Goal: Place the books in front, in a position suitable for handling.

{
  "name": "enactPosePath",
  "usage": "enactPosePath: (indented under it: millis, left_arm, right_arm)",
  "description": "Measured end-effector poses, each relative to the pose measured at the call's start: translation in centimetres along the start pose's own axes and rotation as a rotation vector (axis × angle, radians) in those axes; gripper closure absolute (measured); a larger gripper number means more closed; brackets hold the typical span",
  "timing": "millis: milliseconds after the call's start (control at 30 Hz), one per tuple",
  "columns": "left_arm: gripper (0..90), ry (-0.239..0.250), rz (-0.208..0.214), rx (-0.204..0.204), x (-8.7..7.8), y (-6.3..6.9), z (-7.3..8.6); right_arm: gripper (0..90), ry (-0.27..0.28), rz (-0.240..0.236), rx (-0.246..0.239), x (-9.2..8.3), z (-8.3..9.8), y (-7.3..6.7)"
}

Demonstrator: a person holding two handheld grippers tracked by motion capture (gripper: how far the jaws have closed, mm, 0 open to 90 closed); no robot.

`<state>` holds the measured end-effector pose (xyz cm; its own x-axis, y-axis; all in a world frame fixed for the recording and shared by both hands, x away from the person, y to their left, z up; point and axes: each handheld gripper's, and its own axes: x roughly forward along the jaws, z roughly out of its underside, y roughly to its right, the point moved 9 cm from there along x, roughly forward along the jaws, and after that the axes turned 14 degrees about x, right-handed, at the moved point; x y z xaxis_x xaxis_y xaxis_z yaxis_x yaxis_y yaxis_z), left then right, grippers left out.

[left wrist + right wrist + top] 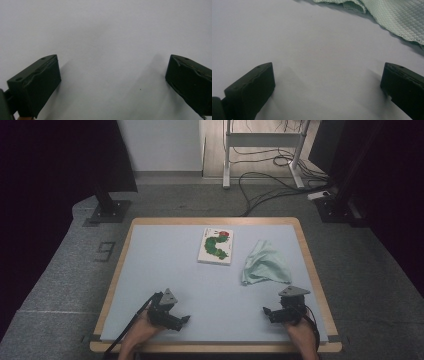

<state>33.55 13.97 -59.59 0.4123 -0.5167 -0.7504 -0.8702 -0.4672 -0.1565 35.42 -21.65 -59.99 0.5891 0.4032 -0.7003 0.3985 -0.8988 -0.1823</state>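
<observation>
My high view sits above the near edge and looks forward and down, taking in the whole tabletop (165,270) and the floor beyond it. My left gripper view rides low, peering along its black fingers (37,85) at bare tabletop very close up. My right gripper view looks the same way along its own fingers (252,90), close to the surface, and shares with the high view the edge of the green cloth (392,17).
</observation>
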Motion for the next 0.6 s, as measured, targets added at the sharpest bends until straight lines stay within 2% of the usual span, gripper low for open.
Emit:
enactPosePath:
  millis: [33,67,100,133,167,200,233,267,300,467,600]
  left_arm:
    - [0.0,0.000,0.000,0.000,0.0,0.0,0.0]
    - [0.0,0.005,-0.043,0.042,-0.2,-0.7,0.1]
    - [0.0,0.005,-0.043,0.042,-0.2,-0.7,0.1]
    - [0.0,0.005,-0.069,0.056,-0.3,-1.2,0.2]
    - [0.0,0.000,-0.091,0.047,-0.3,-1.7,0.3]
    - [0.0,-0.007,-0.072,0.011,-0.3,-2.2,0.5]
    - [0.0,-0.005,-0.048,-0.007,-0.2,-2.3,0.6]
    - [0.0,-0.005,-0.048,-0.007,-0.2,-2.3,0.6]
    - [0.0,-0.010,-0.026,-0.028,-0.1,-2.4,0.7]
    - [0.0,-0.016,-0.043,-0.053,-0.1,-2.4,0.8]
    - [0.0,-0.015,-0.046,-0.057,-0.1,-2.4,0.8]
  right_arm:
    - [0.0,0.000,0.000,0.000,0.0,0.0,0.0]
    - [0.0,0.001,0.000,-0.001,0.0,0.0,0.0]
    - [0.0,0.001,0.000,-0.001,0.0,0.0,0.0]
    - [0.0,0.002,0.000,-0.001,0.0,0.0,0.0]
    - [0.0,0.002,0.000,-0.001,0.0,0.0,0.0]
    - [0.0,0.002,0.000,0.001,0.0,0.0,0.0]
    - [0.0,0.003,0.000,0.000,0.0,0.0,0.0]
    - [0.0,0.003,0.000,0.000,0.0,0.0,0.0]
    - [0.0,0.002,0.000,0.000,0.0,0.0,0.0]
    - [0.0,0.002,0.000,0.000,0.0,0.0,0.0]
    - [0.0,0.001,0.000,0.000,0.0,0.0,0.0]
